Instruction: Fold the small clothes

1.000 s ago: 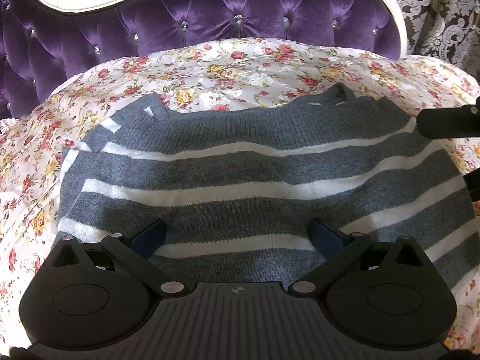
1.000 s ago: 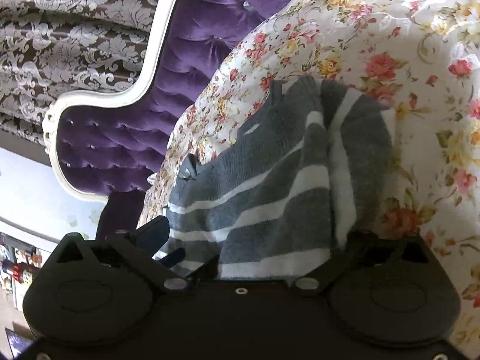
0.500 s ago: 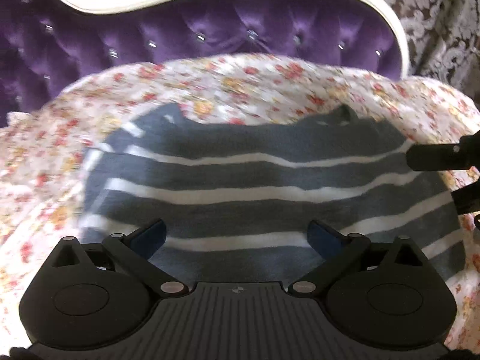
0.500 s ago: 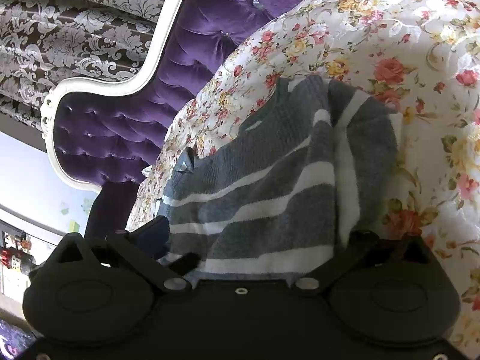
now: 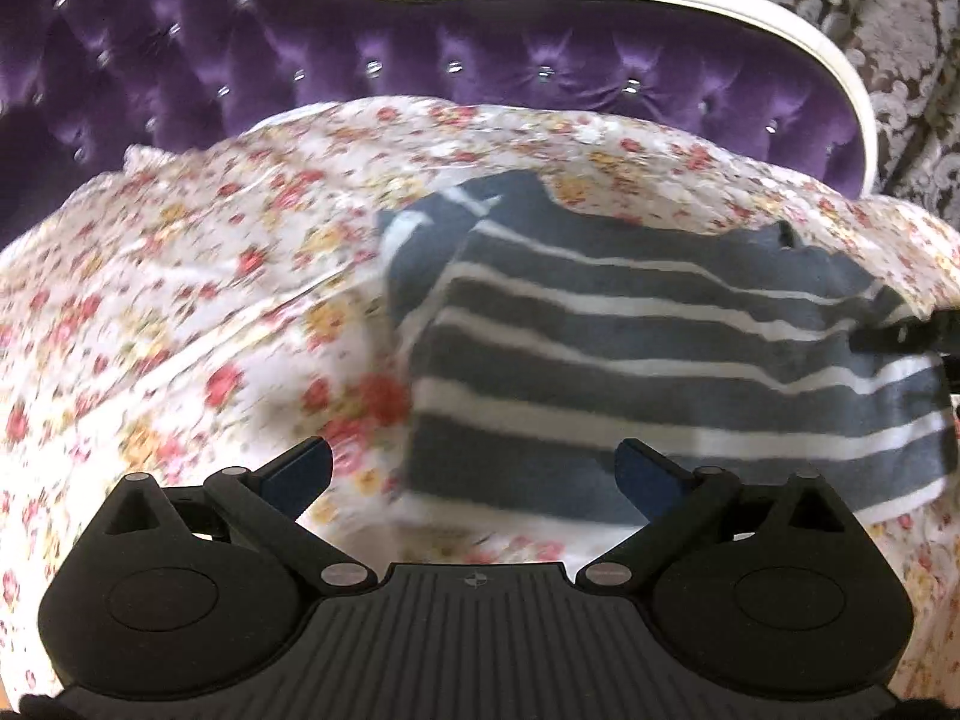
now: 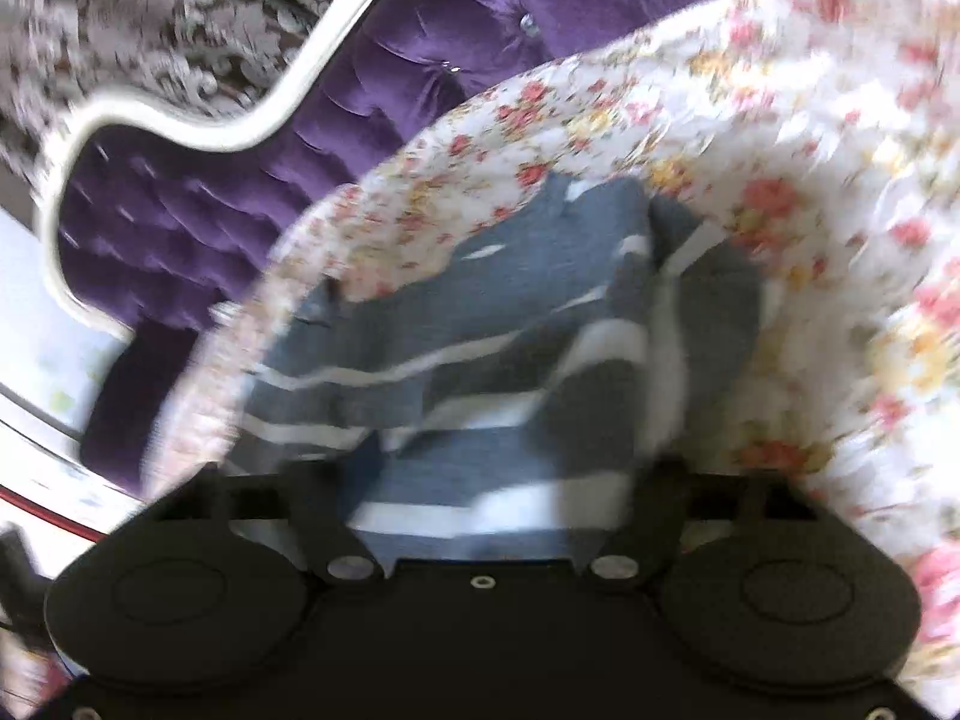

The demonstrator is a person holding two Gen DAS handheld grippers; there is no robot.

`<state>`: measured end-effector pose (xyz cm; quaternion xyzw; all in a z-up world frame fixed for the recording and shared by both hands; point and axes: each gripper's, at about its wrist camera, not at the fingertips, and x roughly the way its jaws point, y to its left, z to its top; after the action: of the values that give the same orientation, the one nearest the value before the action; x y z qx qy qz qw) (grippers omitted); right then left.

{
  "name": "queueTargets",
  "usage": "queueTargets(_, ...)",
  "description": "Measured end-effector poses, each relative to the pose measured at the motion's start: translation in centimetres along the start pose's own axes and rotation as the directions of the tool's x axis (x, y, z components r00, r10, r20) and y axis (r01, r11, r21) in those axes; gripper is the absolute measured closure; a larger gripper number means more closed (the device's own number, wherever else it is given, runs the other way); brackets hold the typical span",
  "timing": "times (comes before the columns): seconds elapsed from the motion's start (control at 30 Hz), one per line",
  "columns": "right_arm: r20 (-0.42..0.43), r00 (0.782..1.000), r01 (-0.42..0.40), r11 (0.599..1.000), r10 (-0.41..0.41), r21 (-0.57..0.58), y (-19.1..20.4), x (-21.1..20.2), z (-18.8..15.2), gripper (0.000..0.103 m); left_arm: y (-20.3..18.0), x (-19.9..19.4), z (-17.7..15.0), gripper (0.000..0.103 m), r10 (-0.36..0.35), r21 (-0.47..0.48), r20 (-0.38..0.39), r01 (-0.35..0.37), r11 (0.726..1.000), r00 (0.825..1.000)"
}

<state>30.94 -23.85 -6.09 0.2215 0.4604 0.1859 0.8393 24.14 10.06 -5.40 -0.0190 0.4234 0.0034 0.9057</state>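
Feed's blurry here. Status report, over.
Left hand-held gripper open, empty. Right hand-held gripper state unclear. Grey white-striped knit sweater folded on floral bedsheet. No obstruction.

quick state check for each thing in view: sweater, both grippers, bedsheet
striped sweater: lying on the bed, left edge folded over the body, not flat everywhere
left gripper: open, holding nothing, beside the sweater's near edge
right gripper: too blurred to tell, sweater cloth lies between its fingers
floral bedsheet: spread out, wrinkled

There was one striped grey sweater (image 5: 648,372) on one floral bedspread (image 5: 180,300), one purple tufted headboard (image 5: 420,72) behind (white-trimmed), and two grippers: left gripper (image 5: 474,471), right gripper (image 6: 498,474).
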Motion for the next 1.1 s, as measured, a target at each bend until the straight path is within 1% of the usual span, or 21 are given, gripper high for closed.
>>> queueTargets(0.03, 0.010, 1.000, 0.025, 1.000, -0.025, -0.015, 0.1, 0.0, -0.2, 0.070, 0.5, 0.0, -0.1, 0.001, -0.002, -0.013, -0.008, 0.001, 1.000, 1.000)
queueTargets(0.1, 0.025, 0.999, 0.033, 0.999, -0.033, 0.000, 0.1, -0.1, -0.4, 0.072, 1.4, 0.0, 0.0, 0.002, 0.000, -0.024, -0.031, -0.001, 1.000, 1.000)
queueTargets(0.17, 0.031, 0.998, 0.063, 0.998, -0.063, -0.003, 0.6, -0.4, -0.3, 0.074, 2.2, -0.5, 0.2, 0.002, 0.000, -0.033, -0.017, -0.001, 0.999, 1.000)
queueTargets(0.23, 0.032, 0.995, 0.100, 0.995, -0.100, -0.017, 1.8, -0.8, 0.1, 0.075, 3.0, -0.9, 0.4, 0.002, 0.005, -0.045, -0.012, -0.005, 0.999, 1.000)
queueTargets(0.3, 0.040, 0.991, 0.127, 0.990, -0.125, -0.060, 3.7, -1.4, 0.8, 0.075, 3.8, -1.2, 0.5, 0.002, 0.004, -0.063, -0.003, -0.004, 0.998, 1.000)
queueTargets(0.4, 0.047, 0.991, 0.127, 0.985, -0.122, -0.114, 7.0, -1.9, 2.1, 0.075, 4.8, -1.4, 0.9, 0.002, -0.014, -0.098, -0.003, 0.014, 0.995, 1.000)
queueTargets(0.5, 0.042, 0.993, 0.117, 0.976, -0.111, -0.183, 11.1, -1.2, 3.5, 0.076, 5.4, -1.7, 1.1, 0.002, -0.031, -0.119, -0.005, 0.030, 0.992, 1.000)
queueTargets(0.63, -0.002, 0.995, 0.100, 0.957, -0.105, -0.273, 16.2, 1.8, 4.2, 0.076, 5.9, -2.0, 1.2, 0.002, -0.008, -0.116, -0.008, 0.007, 0.993, 1.000)
queueTargets(0.77, -0.077, 0.993, 0.058, 0.949, -0.086, -0.309, 20.1, 6.0, 3.6, 0.077, 6.8, -2.4, 1.4, 0.002, 0.001, -0.127, -0.005, -0.001, 0.992, 1.000)
queueTargets(0.87, -0.119, 0.986, 0.067, 0.932, -0.116, -0.356, 22.7, 9.1, 2.5, 0.077, 7.6, -2.6, 1.5, 0.002, 0.005, -0.145, -0.003, -0.005, 0.989, 1.000)
queueTargets(0.97, -0.156, 0.977, 0.076, 0.918, -0.147, -0.389, 24.2, 11.6, 1.5, 0.076, 8.5, -2.5, 1.4, 0.002, 0.017, -0.159, -0.018, -0.020, 0.987, 1.000)
queueTargets(1.03, -0.170, 0.972, 0.079, 0.909, -0.162, -0.410, 24.8, 12.6, 1.0, 0.072, 8.8, -2.4, 1.4, 0.002, 0.026, -0.161, -0.028, -0.030, 0.986, 0.999)
queueTargets(1.07, -0.174, 0.973, 0.067, 0.908, -0.151, -0.414, 25.0, 12.7, 0.9, 0.067, 9.0, -2.3, 1.4, 0.002, 0.029, -0.162, -0.031, -0.033, 0.986, 0.999)
queueTargets(1.1, -0.181, 0.976, 0.039, 0.909, -0.124, -0.415, 25.0, 12.8, 0.9, 0.064, 9.1, -2.3, 1.3, 0.002, 0.030, -0.162, -0.033, -0.035, 0.986, 0.999)
